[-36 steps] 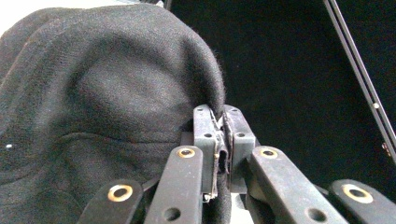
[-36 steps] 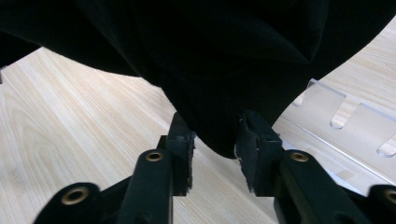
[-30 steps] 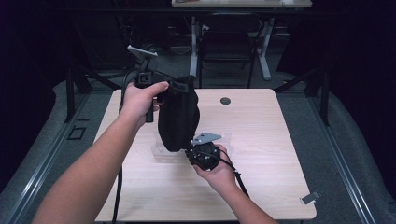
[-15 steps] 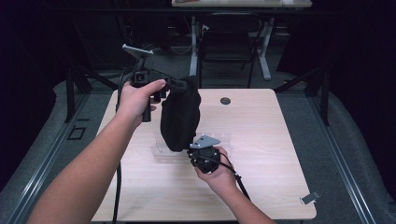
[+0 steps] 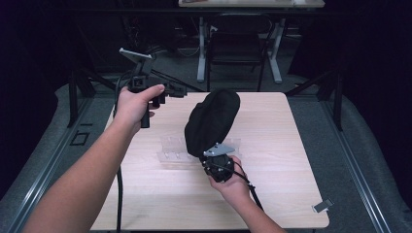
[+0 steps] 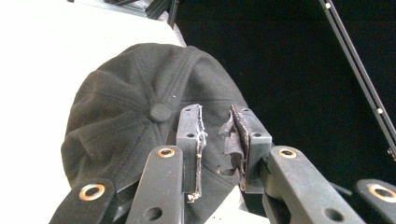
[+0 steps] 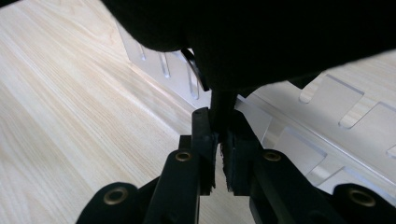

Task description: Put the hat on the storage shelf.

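The right gripper (image 5: 212, 154), clamped on the black cotton baseball cap (image 5: 212, 121), holds it over the clear slotted acrylic rack (image 5: 171, 149) mid-worktop, while the left gripper (image 5: 180, 91), jaws parted and empty, hovers near the far-left corner; next, I judge, comes lowering the cap onto the rack.

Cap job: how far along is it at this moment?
Done: the cap is off the table, lifted over the clear rack. In hand: the right claw pinches its edge; the left claw is open, apart from it. Left: setting it down, probably on the rack.
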Motion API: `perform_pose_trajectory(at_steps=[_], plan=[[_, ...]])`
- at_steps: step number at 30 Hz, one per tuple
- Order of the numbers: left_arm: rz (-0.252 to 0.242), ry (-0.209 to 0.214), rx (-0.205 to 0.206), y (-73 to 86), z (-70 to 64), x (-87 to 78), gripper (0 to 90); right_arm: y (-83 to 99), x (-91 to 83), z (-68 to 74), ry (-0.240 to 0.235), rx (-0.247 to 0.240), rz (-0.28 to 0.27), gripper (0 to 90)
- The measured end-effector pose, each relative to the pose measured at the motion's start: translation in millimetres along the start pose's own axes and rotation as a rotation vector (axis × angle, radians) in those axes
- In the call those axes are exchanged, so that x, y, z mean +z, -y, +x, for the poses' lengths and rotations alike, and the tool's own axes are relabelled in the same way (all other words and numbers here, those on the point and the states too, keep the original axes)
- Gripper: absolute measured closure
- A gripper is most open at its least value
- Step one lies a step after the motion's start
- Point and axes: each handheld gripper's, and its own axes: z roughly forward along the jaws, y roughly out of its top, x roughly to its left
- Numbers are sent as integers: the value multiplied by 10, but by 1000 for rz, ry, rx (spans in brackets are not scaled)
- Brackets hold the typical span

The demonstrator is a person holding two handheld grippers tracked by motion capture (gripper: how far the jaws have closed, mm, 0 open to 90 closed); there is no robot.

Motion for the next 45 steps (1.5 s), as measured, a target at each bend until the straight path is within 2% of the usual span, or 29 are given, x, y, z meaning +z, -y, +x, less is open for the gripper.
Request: perform_pose_trajectory(at_steps=[3, 11, 12, 13, 14, 15, 18, 21, 24, 29, 30, 31, 32, 33, 34, 35, 36, 37, 38, 39, 40, 41, 44, 45], plan=[[-4, -9, -4, 19, 53, -28, 724, 21, 4, 15, 8, -4, 0, 834], [-18, -28, -29, 88, 263, -176, 687, 69, -14, -19, -14, 8, 0, 779], [-21, -33, -30, 109, 333, -216, 682, 88, -17, -15, -18, 11, -2, 763], [-21, -33, -30, 109, 333, -216, 679, 88, -17, -15, -18, 11, -2, 763], [-20, -43, -32, 143, 412, -260, 676, 107, -25, -16, -25, 13, 0, 745], [-26, -48, -46, 163, 438, -272, 674, 116, -38, -15, -29, 21, 10, 741], [-24, -64, -44, 206, 507, -302, 667, 138, -56, -33, -37, 18, 19, 734], [-26, -67, -49, 276, 612, -347, 657, 187, -74, -56, -53, 39, 20, 719], [-22, -89, -32, 327, 685, -377, 645, 231, -109, -81, -67, 42, 26, 697], [-25, -104, -34, 389, 762, -416, 639, 289, -156, -126, -92, 60, 28, 681], [-26, -127, -23, 429, 812, -442, 638, 319, -184, -155, -95, 77, 26, 674], [-26, -127, -23, 429, 812, -442, 634, 331, -206, -177, -90, 73, 32, 672], [-25, -159, -14, 464, 852, -467, 630, 346, -222, -194, -87, 78, 31, 668], [-25, -159, -14, 464, 852, -467, 630, 362, -237, -211, -86, 85, 33, 665], [-23, -194, 7, 500, 901, -492, 628, 380, -253, -232, -81, 87, 35, 663], [-23, -194, 7, 500, 901, -492, 627, 380, -253, -232, -81, 87, 35, 663], [-29, -225, 18, 540, 941, -514, 626, 416, -281, -268, -76, 100, 39, 656], [-29, -225, 18, 540, 941, -514, 624, 437, -289, -286, -70, 105, 32, 654], [-29, -264, 48, 578, 976, -540, 623, 454, -304, -303, -66, 107, 36, 650], [-29, -264, 48, 578, 976, -540, 621, 454, -304, -303, -66, 107, 36, 650], [-25, -297, 76, 621, 1002, -562, 620, 492, -341, -344, -54, 105, 39, 641], [-25, -297, 76, 621, 1002, -562, 619, 492, -341, -344, -54, 105, 39, 641], [-20, -373, 136, 715, 1038, -587, 620, 552, -393, -408, -40, 118, 38, 631], [-20, -373, 136, 715, 1038, -587, 621, 552, -393, -408, -40, 118, 38, 631]])
